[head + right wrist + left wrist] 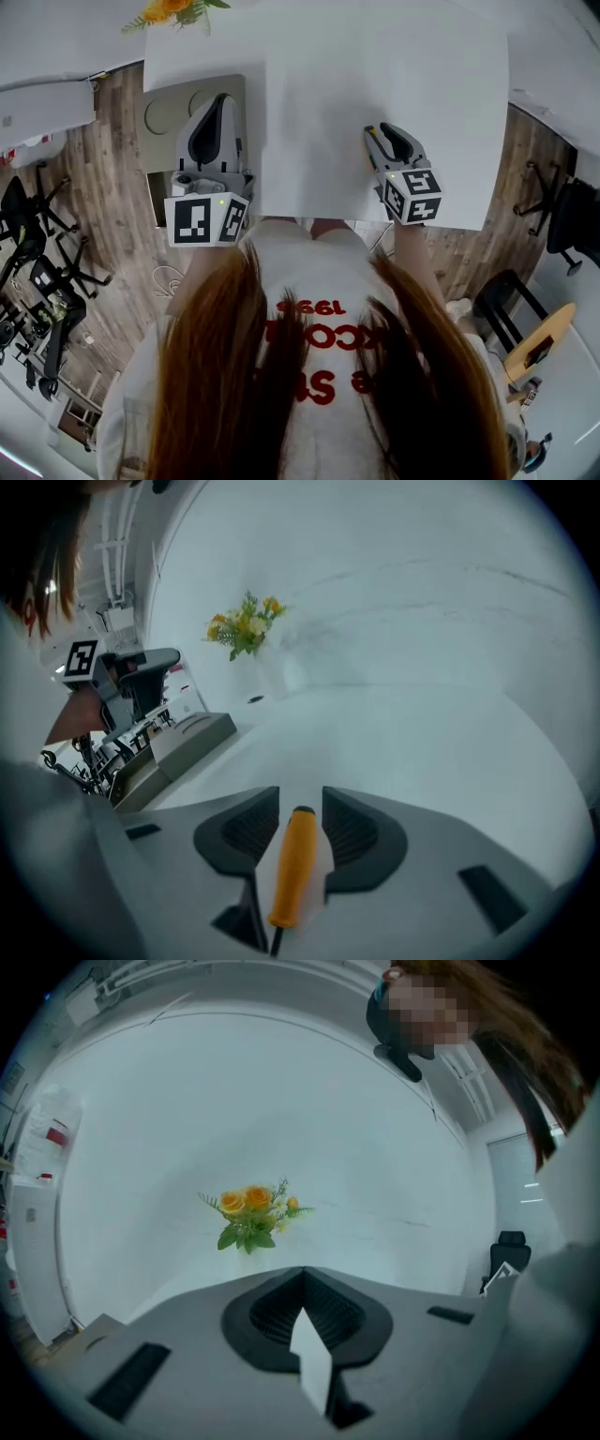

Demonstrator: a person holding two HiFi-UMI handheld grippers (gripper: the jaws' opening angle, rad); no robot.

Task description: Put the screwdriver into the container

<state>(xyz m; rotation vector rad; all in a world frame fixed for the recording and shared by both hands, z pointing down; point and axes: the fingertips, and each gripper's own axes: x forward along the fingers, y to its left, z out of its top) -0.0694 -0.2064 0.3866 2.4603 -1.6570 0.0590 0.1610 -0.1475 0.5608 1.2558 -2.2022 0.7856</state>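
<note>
While the white counter [375, 75] fills most of the head view, the grey container [159, 94] sits at its left edge. The left hand-held gripper [217, 131] hangs over it, jaws pressed together on nothing. The right hand-held gripper [300, 808] stands spread, with the orange screwdriver [292, 864] apparently lying on the counter between its jaws, pads not pressing it. The grasp looks like the step in hand: close squarely on the handle's middle so it cannot pivot, then lift toward the container.

Red "1995" upside down on white shirt [309, 267]; rest unreadable.
</note>
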